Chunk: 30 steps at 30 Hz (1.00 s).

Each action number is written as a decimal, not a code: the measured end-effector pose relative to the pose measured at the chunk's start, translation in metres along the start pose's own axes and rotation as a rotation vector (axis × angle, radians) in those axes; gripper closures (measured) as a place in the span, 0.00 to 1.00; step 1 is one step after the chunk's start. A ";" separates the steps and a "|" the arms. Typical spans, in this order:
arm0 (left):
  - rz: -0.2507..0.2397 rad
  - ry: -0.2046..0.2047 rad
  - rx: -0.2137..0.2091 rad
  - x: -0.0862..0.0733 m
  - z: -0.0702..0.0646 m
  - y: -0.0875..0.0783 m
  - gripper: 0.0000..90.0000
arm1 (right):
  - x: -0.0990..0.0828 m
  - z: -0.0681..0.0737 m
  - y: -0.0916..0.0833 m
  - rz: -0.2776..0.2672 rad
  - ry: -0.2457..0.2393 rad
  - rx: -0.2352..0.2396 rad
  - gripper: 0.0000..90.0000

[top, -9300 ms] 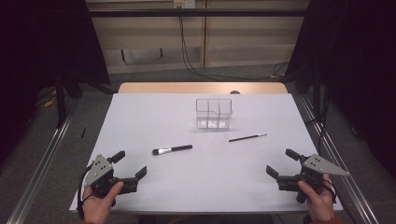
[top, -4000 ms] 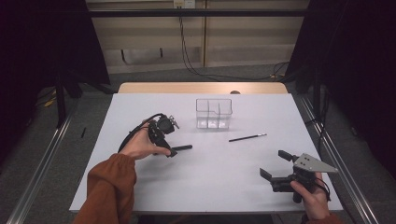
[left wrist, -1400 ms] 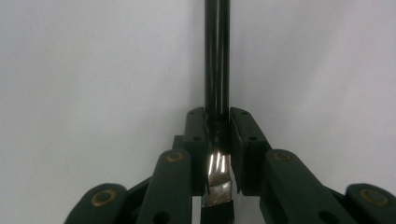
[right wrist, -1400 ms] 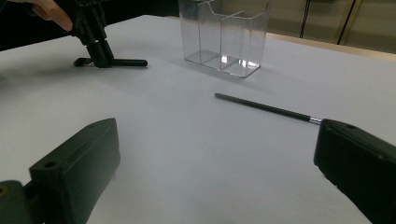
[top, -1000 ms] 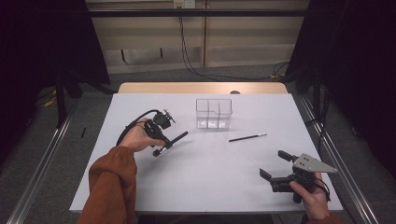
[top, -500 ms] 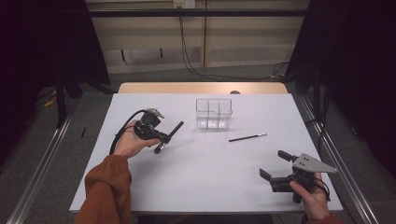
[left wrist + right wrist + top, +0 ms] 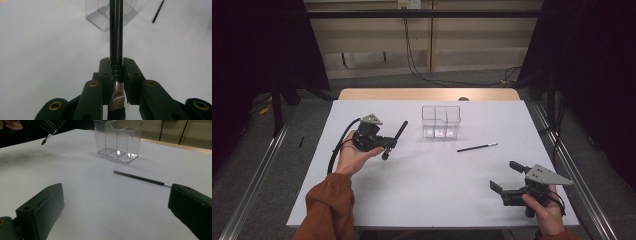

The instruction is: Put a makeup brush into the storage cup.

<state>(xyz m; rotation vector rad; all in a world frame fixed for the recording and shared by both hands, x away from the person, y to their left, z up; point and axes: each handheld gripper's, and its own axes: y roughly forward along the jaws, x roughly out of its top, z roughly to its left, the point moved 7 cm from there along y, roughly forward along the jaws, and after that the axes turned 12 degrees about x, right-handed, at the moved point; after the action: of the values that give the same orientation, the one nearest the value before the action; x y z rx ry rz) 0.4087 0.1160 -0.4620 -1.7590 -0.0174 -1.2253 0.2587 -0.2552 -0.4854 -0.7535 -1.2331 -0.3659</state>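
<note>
A black makeup brush [image 7: 396, 137] with a thick handle is held off the white table [image 7: 422, 195] at the left. My left gripper [image 7: 388, 145] is shut on it near its metal collar. In the left gripper view the jaws [image 7: 116, 62] clamp the brush [image 7: 116, 32], whose handle points away toward a clear divided organizer [image 7: 100, 15]. The organizer [image 7: 441, 121] stands at the table's middle back. A thin black brush [image 7: 477, 147] lies flat to its right. My right gripper [image 7: 504, 176] rests open near the front right edge, and its view [image 7: 116, 195] faces the thin brush [image 7: 140, 178] and the organizer [image 7: 117, 140].
The table's wooden far edge [image 7: 427, 94] borders a floor with cables. Metal rails [image 7: 257, 170] run along both sides. Bare white surface lies between the two grippers. The left hand's orange sleeve [image 7: 329, 210] comes in from the bottom left.
The left hand picked the thick brush up off the table, and in the last second drew it slightly left and up, tilting the handle toward the organizer. The right gripper stayed put.
</note>
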 end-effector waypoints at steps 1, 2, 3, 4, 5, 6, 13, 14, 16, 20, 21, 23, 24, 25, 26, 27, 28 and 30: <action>-0.016 -0.008 0.002 0.001 0.000 -0.001 0.87 | 0.000 0.000 0.000 -0.001 -0.001 0.001 0.00; -0.034 -0.016 -0.003 0.001 0.000 -0.004 0.87 | 0.001 0.000 0.000 -0.003 -0.004 0.002 0.00; -0.034 -0.016 -0.003 0.001 0.000 -0.004 0.87 | 0.001 0.000 0.000 -0.003 -0.004 0.002 0.00; -0.053 -0.017 0.008 0.001 0.000 -0.006 0.87 | 0.001 0.001 0.000 -0.002 -0.005 0.003 0.00; -0.062 -0.024 0.004 0.001 0.000 -0.008 0.87 | 0.001 0.001 0.000 -0.004 -0.006 0.003 0.00; -0.075 -0.030 -0.003 0.001 -0.001 -0.010 0.87 | 0.001 0.000 0.000 -0.006 -0.003 0.001 0.00; -0.153 -0.054 -0.032 -0.006 -0.010 -0.020 0.87 | 0.001 0.000 0.000 -0.006 -0.003 0.001 0.00; -0.153 -0.054 -0.032 -0.006 -0.010 -0.020 0.87 | 0.001 0.000 0.000 -0.006 -0.003 0.001 0.00; -0.170 -0.051 -0.031 -0.007 -0.013 -0.023 0.87 | 0.001 0.000 0.000 -0.007 -0.002 0.000 0.00; -0.188 -0.046 -0.033 -0.011 -0.019 -0.029 0.87 | 0.001 0.000 0.000 -0.004 -0.002 0.003 0.00; -0.191 -0.047 -0.033 -0.012 -0.020 -0.030 0.87 | 0.001 0.000 0.000 -0.004 -0.002 0.003 0.00; -0.209 -0.053 -0.035 -0.013 -0.020 -0.034 0.87 | 0.001 0.000 -0.001 -0.008 -0.002 0.001 0.00; -0.217 -0.060 -0.042 -0.013 -0.021 -0.036 0.87 | 0.001 0.000 -0.001 -0.008 -0.002 0.001 0.00; -0.224 -0.058 -0.045 -0.014 -0.022 -0.038 0.87 | 0.001 0.000 -0.001 -0.008 0.001 0.001 0.00; -0.226 -0.058 -0.048 -0.016 -0.023 -0.040 0.87 | 0.001 0.000 -0.001 -0.008 0.001 0.001 0.00; -0.223 -0.052 -0.051 -0.017 -0.025 -0.041 0.87 | 0.001 0.000 -0.001 -0.008 0.000 0.001 0.00; -0.222 -0.052 -0.052 -0.019 -0.027 -0.042 0.87 | 0.001 0.001 0.000 -0.008 -0.002 0.003 0.00; -0.232 -0.072 -0.091 -0.020 -0.034 -0.044 0.87 | 0.001 0.000 0.000 -0.007 -0.001 0.003 0.00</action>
<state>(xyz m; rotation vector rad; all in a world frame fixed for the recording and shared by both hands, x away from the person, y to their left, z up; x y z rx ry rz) 0.3530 0.1256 -0.4449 -1.9207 -0.2162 -1.3454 0.2586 -0.2550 -0.4841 -0.7471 -1.2377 -0.3698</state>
